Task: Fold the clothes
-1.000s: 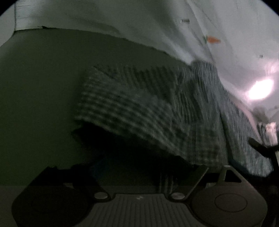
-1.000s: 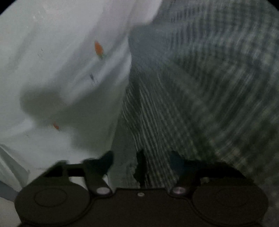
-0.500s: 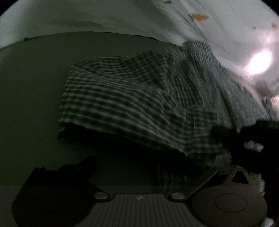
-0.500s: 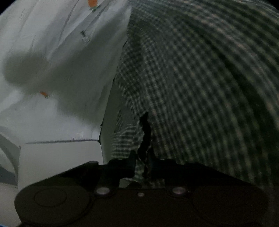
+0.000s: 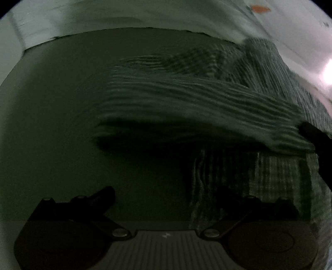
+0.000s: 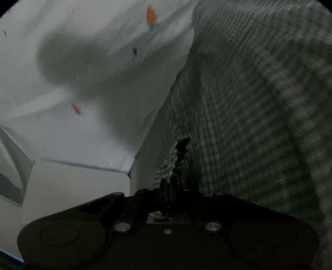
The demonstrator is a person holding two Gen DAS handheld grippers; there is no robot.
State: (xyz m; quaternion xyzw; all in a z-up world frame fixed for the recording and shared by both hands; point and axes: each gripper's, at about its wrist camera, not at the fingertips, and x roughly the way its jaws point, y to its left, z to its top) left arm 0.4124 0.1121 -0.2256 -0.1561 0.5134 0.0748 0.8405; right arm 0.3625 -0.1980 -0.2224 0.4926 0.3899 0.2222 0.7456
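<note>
Here the checked garment (image 5: 197, 103) lies bunched on a dark green surface (image 5: 51, 124), toward that surface's right side and running up to its far edge, where a white sheet with small orange marks (image 5: 145, 14) begins. The cloth is blurred in the left wrist view, but one thick fold stands raised across the middle, throwing a deep shadow beneath it, and a flatter layer of the same checked fabric spreads below it toward the near right corner.

The left gripper (image 5: 166, 199) has its jaws spread as wide as they go, with nothing between them; its left finger hangs over bare green surface, while its right finger sits over the lower layer of the garment.

The right gripper (image 6: 176, 164) is pinched fully together on an edge of the checked garment (image 6: 249, 103), a dark crease of cloth rising straight out from between its fingertips. From that pinch the fabric sweeps up and to the right, filling that half of the right wrist view. To its left lies the white sheet (image 6: 72, 128), with a soft shadow cast across it.
</note>
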